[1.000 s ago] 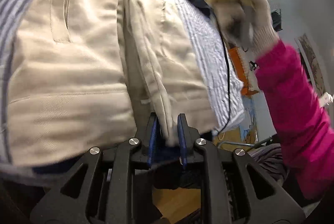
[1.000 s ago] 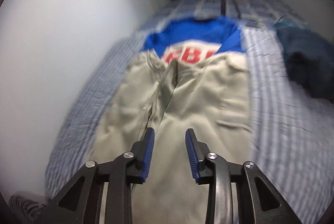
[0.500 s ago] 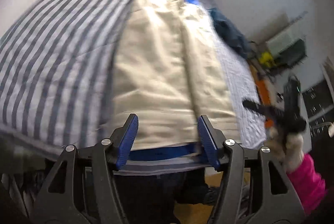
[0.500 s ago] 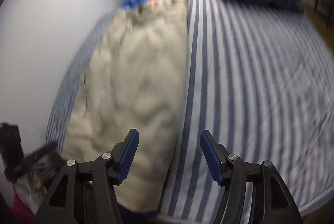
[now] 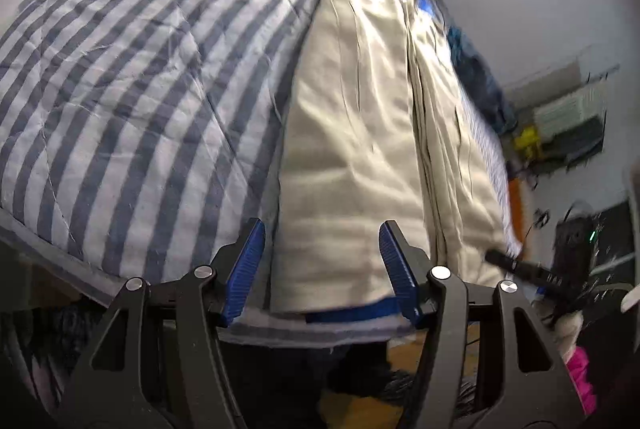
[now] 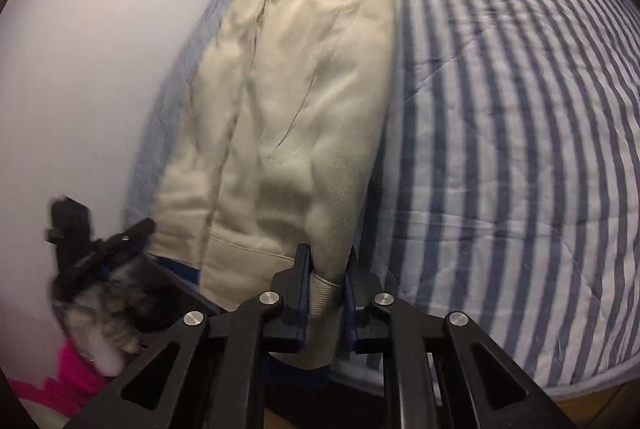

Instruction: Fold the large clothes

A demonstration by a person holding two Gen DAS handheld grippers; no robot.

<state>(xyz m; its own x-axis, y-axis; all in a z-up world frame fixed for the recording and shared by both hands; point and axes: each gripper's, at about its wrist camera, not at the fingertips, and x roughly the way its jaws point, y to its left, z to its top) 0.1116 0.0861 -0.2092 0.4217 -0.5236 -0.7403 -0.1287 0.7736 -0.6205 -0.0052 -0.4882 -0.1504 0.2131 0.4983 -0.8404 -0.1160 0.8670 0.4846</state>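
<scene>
The beige trousers (image 6: pixel 288 117) lie on the striped bed (image 6: pixel 520 149) ahead of both grippers. The right gripper (image 6: pixel 326 293) is closing on a hem corner; the left gripper (image 5: pixel 322 269) stands open over the other hem. Soft, floppy cloth: hold it by corners.

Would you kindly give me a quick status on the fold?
Right gripper jaws closing on trousers hem. Left gripper open, hem between its jaws, ungripped. Trousers flat on striped quilt. Nothing in the way.
</scene>
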